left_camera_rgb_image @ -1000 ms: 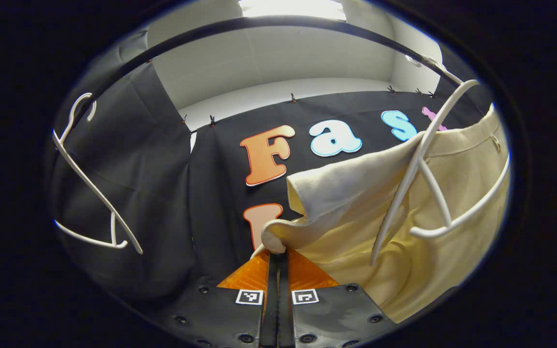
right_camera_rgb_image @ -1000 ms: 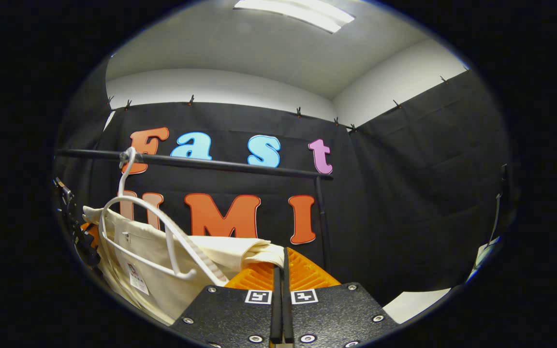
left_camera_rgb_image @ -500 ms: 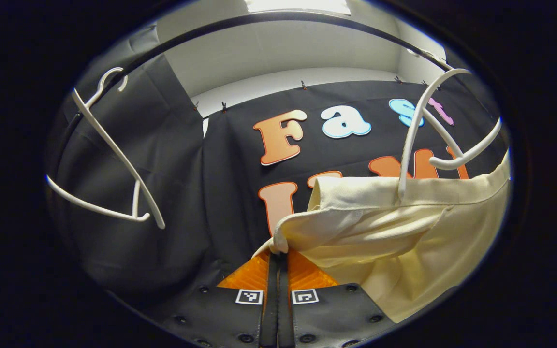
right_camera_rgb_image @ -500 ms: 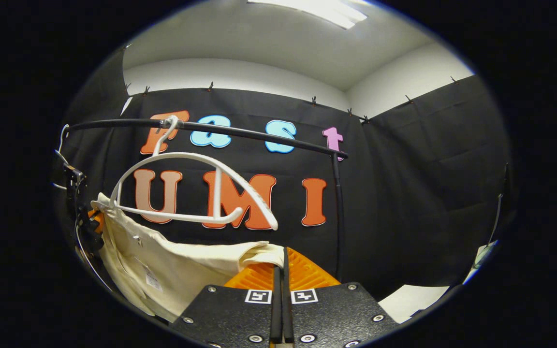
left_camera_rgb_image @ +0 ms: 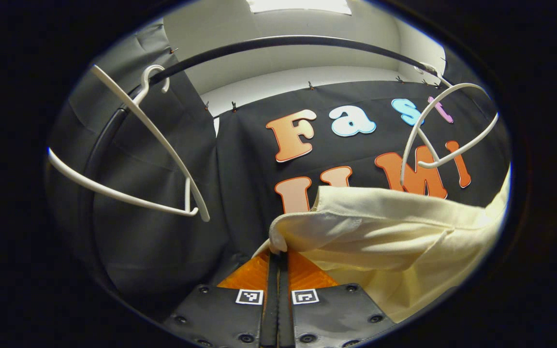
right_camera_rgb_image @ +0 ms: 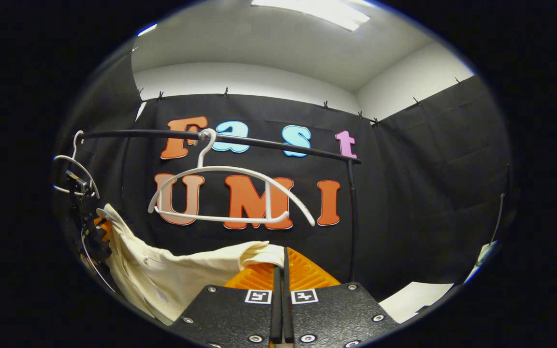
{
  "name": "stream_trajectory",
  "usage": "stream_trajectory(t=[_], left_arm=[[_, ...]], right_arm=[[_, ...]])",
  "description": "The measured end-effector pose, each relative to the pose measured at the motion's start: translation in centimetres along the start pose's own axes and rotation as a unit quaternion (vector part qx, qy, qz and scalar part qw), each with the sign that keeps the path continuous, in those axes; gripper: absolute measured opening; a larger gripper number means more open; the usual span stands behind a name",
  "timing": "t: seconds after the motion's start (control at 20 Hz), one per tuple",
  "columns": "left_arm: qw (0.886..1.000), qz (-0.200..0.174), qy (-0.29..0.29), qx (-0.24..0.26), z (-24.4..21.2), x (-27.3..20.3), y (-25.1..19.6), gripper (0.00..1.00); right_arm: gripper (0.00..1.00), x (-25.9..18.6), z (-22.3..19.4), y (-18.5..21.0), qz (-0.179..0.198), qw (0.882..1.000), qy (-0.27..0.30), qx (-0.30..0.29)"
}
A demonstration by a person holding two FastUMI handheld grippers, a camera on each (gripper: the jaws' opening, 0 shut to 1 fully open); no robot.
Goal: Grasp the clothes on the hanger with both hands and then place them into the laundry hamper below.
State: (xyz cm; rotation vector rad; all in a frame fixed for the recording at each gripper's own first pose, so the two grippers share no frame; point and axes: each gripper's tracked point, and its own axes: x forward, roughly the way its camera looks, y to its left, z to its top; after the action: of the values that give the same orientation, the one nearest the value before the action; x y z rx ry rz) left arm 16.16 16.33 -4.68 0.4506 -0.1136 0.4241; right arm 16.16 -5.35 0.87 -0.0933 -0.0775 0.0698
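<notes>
At nine o'clock in the left gripper view, bare white hanger (left_camera_rgb_image: 128, 159) hooked on black rail (left_camera_rgb_image: 278, 42). At six, left gripper (left_camera_rgb_image: 277, 251), fingers together, clamped on cream garment (left_camera_rgb_image: 404, 232) spreading toward four o'clock. At two, second white hanger (left_camera_rgb_image: 440, 130), stripped. In the right gripper view, at six, right gripper (right_camera_rgb_image: 281, 263) pinched tight on garment's other end, cloth sagging toward eight o'clock.

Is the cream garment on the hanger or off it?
Off: the cream garment hangs below the bare white hanger, pinched by both tools.
</notes>
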Motion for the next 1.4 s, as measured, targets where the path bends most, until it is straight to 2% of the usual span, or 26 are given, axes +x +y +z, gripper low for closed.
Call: stream_trajectory(t=[0.2,0.35,0.6,0.8,0.85,1.05,1.3,1.4], left_arm=[[0.997,-0.064,0.017,-0.029,0.4,-2.7,-2.6,0.08],[0.991,-0.113,0.034,-0.059,0.2,-4.8,-5.4,0.07],[0.974,-0.174,0.088,-0.117,-1.4,-8.4,-8.4,0.08],[0.952,-0.209,0.152,-0.161,-4.6,-10.8,-11.0,0.07],[0.947,-0.213,0.168,-0.171,-5.4,-11.3,-11.6,0.05],[0.935,-0.222,0.213,-0.175,-8.2,-12.9,-12.6,0.08],[0.924,-0.233,0.261,-0.156,-12.3,-15.5,-13.6,0.08],[0.913,-0.229,0.301,-0.155,-14.4,-16.9,-14.0,0.09]], right_arm=[[0.0,0.1,-1.5,4.6,0.048,0.999,0.017,0.001],[0.01,-0.2,-3.0,8.5,0.09,0.996,0.03,0.006],[0.02,-0.5,-5.4,13.4,0.146,0.988,0.048,0.004],[0.02,-0.7,-7.5,15.9,0.17,0.982,0.077,0.015],[0.02,-0.5,-8.4,16.3,0.173,0.981,0.088,0.021],[0.02,0.6,-12.7,17.5,0.163,0.976,0.139,0.034],[0.03,-0.7,-18.8,17.8,0.164,0.965,0.202,0.037],[0.04,-1.7,-21.3,18.1,0.165,0.959,0.23,0.031]])
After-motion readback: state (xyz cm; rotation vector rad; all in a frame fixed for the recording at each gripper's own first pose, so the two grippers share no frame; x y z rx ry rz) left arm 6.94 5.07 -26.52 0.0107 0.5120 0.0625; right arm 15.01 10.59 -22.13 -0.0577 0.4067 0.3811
